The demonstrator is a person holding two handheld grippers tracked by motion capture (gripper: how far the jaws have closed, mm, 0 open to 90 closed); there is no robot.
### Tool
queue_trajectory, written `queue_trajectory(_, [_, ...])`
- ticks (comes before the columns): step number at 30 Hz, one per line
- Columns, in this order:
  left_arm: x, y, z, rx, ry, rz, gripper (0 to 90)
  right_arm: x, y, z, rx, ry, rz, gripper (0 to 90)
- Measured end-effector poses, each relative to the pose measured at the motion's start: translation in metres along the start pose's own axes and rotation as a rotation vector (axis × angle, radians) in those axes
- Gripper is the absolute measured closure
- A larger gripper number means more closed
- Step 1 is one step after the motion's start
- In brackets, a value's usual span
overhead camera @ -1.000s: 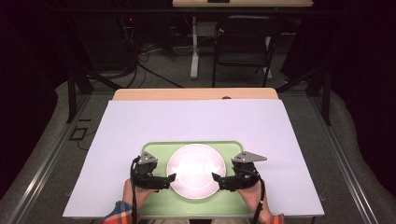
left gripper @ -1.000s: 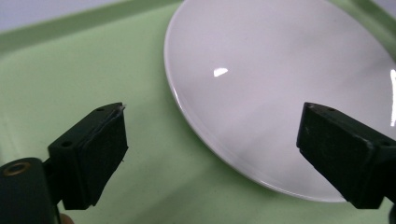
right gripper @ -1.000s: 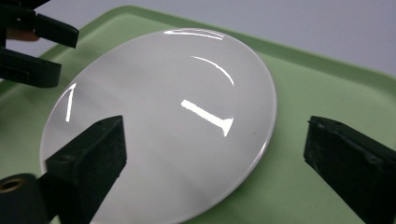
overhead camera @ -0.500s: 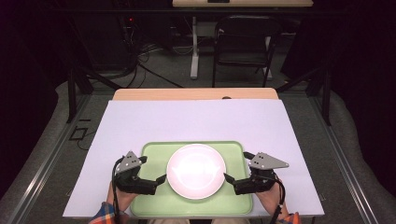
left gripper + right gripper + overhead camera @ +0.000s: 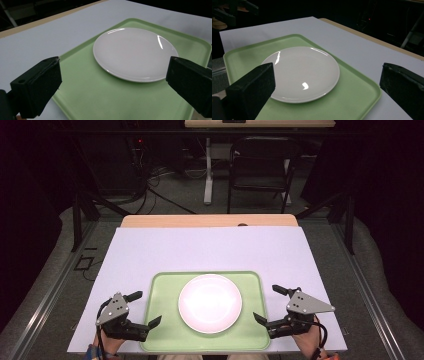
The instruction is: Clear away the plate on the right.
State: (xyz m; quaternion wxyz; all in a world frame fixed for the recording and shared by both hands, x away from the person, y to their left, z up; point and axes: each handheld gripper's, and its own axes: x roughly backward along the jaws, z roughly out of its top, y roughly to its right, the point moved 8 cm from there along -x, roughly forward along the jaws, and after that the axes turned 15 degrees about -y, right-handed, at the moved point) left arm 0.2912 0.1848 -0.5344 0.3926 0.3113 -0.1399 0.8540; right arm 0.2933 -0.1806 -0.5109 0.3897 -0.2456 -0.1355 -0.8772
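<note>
White plate (image 5: pixel 210 303) sits centre of green tray (image 5: pixel 165 330), near edge of white-covered table (image 5: pixel 210 247). Left gripper (image 5: pixel 145 309) jaws just opened wide, empty, just left of tray. Right gripper (image 5: pixel 267 303) gaping, empty, at tray's right edge.

view: left gripper | jaws wide apart — nothing between | white plate (image 5: pixel 135 53) on green tray (image 5: pixel 100 97)

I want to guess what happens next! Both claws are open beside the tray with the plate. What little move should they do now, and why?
Probably draw both a bit farther out. The left gripper and right gripper stand open, holding nothing, and the plate lies flat on the green tray.
</note>
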Motion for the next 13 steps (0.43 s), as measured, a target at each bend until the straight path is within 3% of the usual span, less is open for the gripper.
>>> queue_trajectory(6, [0.009,-0.006,-0.012,-0.004,0.002,0.021,0.0,0.014,0.004,-0.018,-0.014,-0.013,-0.014,0.0])
queue_trajectory(9, [0.013,-0.009,-0.018,0.006,0.003,0.028,0.0,0.02,0.004,-0.028,-0.038,-0.041,0.009,0.0])
queue_trajectory(13, [0.016,-0.015,-0.025,0.013,-0.002,0.043,0.0,0.028,0.01,-0.041,-0.066,-0.062,-0.014,0.0])
